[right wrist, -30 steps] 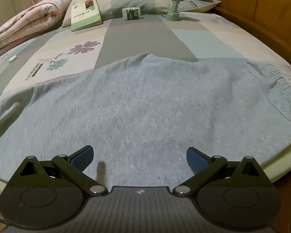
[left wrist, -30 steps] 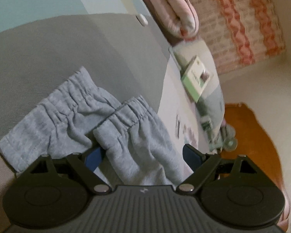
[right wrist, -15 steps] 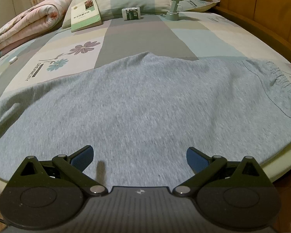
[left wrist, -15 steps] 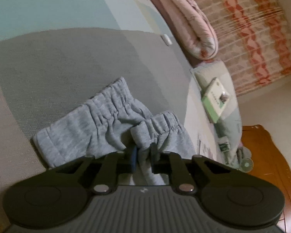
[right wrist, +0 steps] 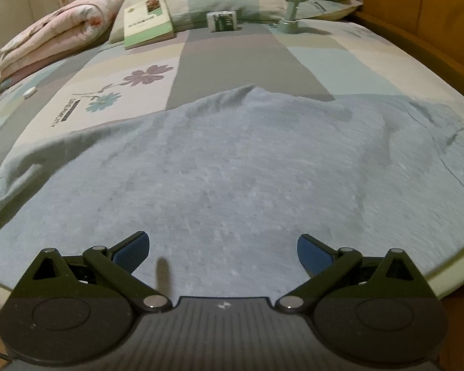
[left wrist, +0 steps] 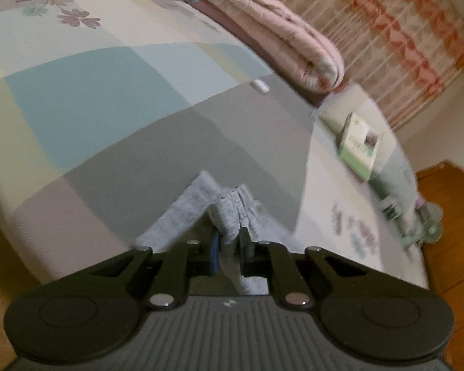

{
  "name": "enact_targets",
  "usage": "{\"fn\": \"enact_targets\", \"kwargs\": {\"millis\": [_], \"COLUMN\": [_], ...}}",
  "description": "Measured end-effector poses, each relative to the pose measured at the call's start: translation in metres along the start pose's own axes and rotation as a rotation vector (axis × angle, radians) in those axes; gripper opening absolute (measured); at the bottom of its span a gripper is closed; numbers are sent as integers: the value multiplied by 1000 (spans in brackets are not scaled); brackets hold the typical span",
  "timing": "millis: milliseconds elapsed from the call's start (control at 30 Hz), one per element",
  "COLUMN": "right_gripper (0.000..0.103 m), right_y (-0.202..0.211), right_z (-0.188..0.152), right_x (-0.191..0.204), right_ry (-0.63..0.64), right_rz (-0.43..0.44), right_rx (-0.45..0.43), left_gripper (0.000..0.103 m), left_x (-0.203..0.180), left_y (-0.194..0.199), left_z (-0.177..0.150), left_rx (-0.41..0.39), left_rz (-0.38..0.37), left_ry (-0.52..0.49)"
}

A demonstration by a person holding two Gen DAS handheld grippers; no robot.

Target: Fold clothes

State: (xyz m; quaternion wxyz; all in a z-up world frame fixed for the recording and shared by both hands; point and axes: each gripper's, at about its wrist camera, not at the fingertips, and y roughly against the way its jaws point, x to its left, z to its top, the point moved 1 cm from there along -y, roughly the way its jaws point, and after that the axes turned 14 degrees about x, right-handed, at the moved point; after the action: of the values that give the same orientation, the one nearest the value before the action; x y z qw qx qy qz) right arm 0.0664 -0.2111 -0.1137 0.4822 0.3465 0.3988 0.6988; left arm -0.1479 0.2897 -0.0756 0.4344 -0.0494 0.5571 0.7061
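Grey sweatpants cuff now sits clamped in the left gripper, whose fingers have just closed and lifted it off the bedsheet. The right gripper hovers with fingers apart over the sweatpants' body, so the fold looks just begun.

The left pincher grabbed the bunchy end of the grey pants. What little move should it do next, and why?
Probably carry that cuff across toward the waistband. The left gripper is shut on the gathered cuff, while the rest of the grey pants lies flat on the bed under the open right gripper.
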Motion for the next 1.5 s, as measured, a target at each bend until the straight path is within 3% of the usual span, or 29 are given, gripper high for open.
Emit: {"fn": "enact_targets", "kwargs": {"millis": [167,267,400,500,633,933,967,1067,1100,1200,1233,1267,1500], "right_gripper": [103,103,103,103,103,103,103,103,103,103,103,103,103], "right_y": [2,4,6,6,8,2,0,-2,-2,0,1,1,5], "right_z": [1,3,3,2,2,2,2,2,3,4,5,5,6], "right_x": [3,0,0,2,3,0,1,3,4,7,8,9,11], "right_ry": [12,-3,-3,10,13,0,2,13,18,35,40,43,56], "right_rz": [-8,-14,-19,-26,-26,-39,-40,-41,-42,-46,-50,-52,-62], "right_rx": [-5,-7,-12,-9,-12,11,15,22,22,20,18,16,9], "left_gripper": [12,20,23,24,24,27,29,52,53,51,47,33,30], "left_x": [7,4,-17,-33,-50,-60,-59,-59,-60,-67,-68,-68,-73], "left_y": [-11,-3,16,17,-14,-65,-66,-71,-74,-81,-80,-78,-41], "left_z": [0,6,15,25,33,28,27,22,20,13,14,16,28], "left_rx": [135,150,57,-2,1,29,30,42,46,37,35,32,-74], "left_rz": [136,146,251,242,232,317,309,296,301,353,361,359,286], "left_ry": [-32,-72,-213,-315,-435,-606,-617,-673,-704,-766,-764,-743,-648]}}
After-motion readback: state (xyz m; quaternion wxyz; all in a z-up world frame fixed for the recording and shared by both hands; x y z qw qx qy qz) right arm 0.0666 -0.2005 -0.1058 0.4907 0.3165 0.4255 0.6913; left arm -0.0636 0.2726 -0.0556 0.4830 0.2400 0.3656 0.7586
